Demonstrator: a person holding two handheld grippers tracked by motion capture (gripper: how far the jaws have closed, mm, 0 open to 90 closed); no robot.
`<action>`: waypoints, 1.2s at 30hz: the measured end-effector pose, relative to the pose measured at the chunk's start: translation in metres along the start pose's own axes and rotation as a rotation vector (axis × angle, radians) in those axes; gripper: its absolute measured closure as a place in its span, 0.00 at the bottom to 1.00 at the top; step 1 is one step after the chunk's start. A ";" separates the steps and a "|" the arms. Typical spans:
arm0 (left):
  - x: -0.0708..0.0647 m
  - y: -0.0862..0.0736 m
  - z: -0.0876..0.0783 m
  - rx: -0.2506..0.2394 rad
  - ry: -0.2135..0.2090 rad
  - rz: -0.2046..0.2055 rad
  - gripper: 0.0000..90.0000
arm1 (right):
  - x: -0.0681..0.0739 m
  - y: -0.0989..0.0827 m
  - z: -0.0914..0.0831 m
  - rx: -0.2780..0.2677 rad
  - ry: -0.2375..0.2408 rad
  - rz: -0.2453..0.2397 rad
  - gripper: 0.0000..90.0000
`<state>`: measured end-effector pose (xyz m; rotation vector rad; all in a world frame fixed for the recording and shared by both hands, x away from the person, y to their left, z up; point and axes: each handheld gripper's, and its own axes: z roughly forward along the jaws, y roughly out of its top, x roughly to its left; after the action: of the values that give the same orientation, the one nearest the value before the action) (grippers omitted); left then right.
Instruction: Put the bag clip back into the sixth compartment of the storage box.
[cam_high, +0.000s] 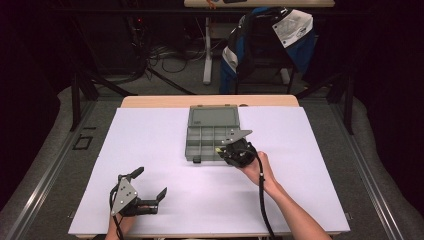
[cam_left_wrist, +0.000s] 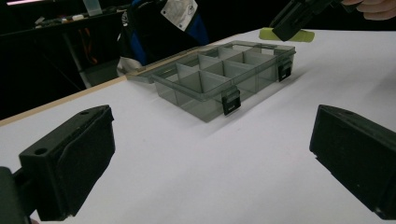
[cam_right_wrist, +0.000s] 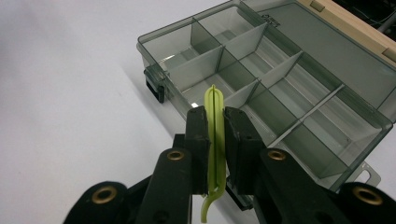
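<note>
The right gripper (cam_right_wrist: 215, 140) pinched a yellow-green clip (cam_right_wrist: 214, 122) over the open box (cam_right_wrist: 299, 88); no compartment appeared filled, so placing seemingly remained. The left gripper (cam_high: 148, 185) rested on the surface (cam_high: 310, 170), fingers spread, empty.

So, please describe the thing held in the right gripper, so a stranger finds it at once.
Start at the grey divided box lying open on the white table. At its front right corner, the right gripper clamps a thin yellow-green clip, the sole bright item here.
</note>
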<state>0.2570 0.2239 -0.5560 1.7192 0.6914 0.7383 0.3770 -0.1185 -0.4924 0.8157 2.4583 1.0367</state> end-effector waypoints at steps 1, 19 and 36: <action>0.000 0.000 0.000 0.001 0.001 0.000 0.00 | -0.001 0.003 0.001 -0.002 0.003 0.004 0.90; 0.001 0.000 -0.001 0.002 0.002 0.001 0.00 | -0.011 0.018 0.010 0.014 0.001 0.012 0.90; 0.001 0.000 -0.001 -0.004 -0.002 0.001 0.00 | -0.017 0.033 0.021 0.025 0.013 0.020 0.90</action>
<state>0.2565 0.2249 -0.5557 1.7172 0.6871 0.7377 0.4129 -0.0993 -0.4811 0.8457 2.4832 1.0229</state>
